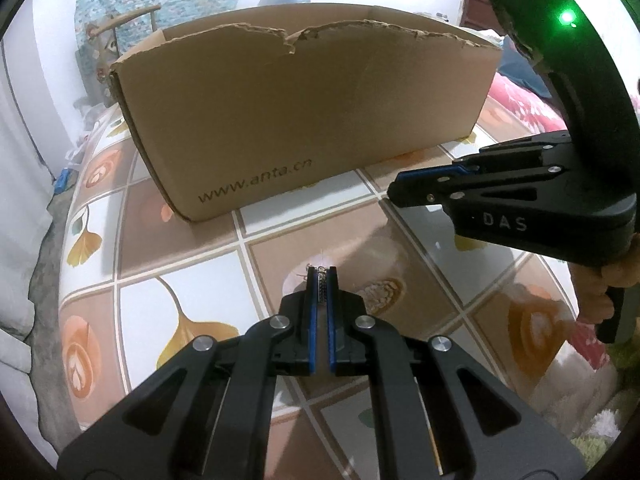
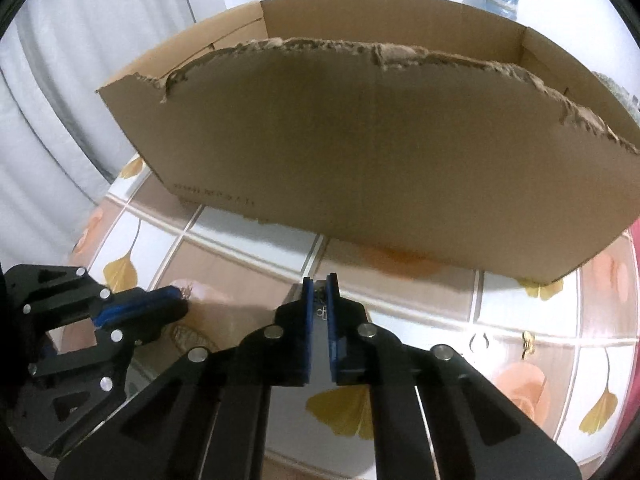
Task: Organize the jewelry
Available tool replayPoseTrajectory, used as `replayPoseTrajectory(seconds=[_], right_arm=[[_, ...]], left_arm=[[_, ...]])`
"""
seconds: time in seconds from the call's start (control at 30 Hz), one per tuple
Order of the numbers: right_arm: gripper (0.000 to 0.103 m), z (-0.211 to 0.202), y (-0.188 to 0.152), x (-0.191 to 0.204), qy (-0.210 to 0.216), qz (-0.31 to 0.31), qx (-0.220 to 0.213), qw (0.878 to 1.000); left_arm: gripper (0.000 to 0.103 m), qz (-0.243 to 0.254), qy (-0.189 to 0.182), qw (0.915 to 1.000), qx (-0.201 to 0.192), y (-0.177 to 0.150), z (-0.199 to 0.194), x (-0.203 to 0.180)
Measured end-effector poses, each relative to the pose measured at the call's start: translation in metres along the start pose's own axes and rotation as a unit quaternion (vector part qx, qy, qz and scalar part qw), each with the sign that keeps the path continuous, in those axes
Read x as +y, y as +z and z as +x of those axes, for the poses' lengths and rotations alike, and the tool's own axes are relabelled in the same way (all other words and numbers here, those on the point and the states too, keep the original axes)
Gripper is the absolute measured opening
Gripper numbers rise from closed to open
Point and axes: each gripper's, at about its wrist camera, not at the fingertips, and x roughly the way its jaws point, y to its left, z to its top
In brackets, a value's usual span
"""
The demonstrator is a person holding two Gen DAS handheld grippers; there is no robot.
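Note:
My left gripper [image 1: 321,272] is shut on a small silver piece of jewelry [image 1: 321,290] that sticks out a little past its blue pads, just above the tiled tablecloth [image 1: 208,264]. From the right wrist view the left gripper [image 2: 182,300] shows at the left with the same piece at its tip. My right gripper [image 2: 320,280] points down at the cloth in front of the cardboard box [image 2: 360,160], its pads shut on a thin dark-silver trinket [image 2: 320,299]. From the left wrist view the right gripper [image 1: 394,194] sits at the right, beside the box [image 1: 300,112].
A small dark pair of earrings [image 2: 479,342] and a gold piece [image 2: 528,343] lie on the cloth to the right of my right gripper. The open box has a torn front rim. A hand [image 1: 600,288] holds the right gripper's handle. A curtain [image 2: 52,120] hangs at the left.

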Motion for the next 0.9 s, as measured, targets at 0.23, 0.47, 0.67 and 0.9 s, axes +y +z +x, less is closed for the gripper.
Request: replayPoseTrajectory(seconds=[0.23,0.47,0.67,0.9], right_arm=[[0.006,-0.016,-0.022,-0.002,0.011,0.016,0.018,1.0],[0.006,-0.035,-0.047,-0.013,0.032,0.041,0.019,0.998],[0.014,-0.056,-0.054,-0.027,0.044,0.058,0.002,0.997],[0.034,-0.049,-0.059,-0.021,0.034,0.046,0.011,0.998]], left_arm=[[0.004,0.004,-0.02,0.9997,0.01,-0.013,-0.013,-0.008],[0.004,0.009,-0.021,0.9996,0.015,-0.022,-0.024,-0.016],[0.014,0.013,-0.01,0.9998,0.012,-0.022,-0.032,-0.018],[0.015,0.011,-0.002,0.9996,0.025,-0.021,-0.027,-0.017]])
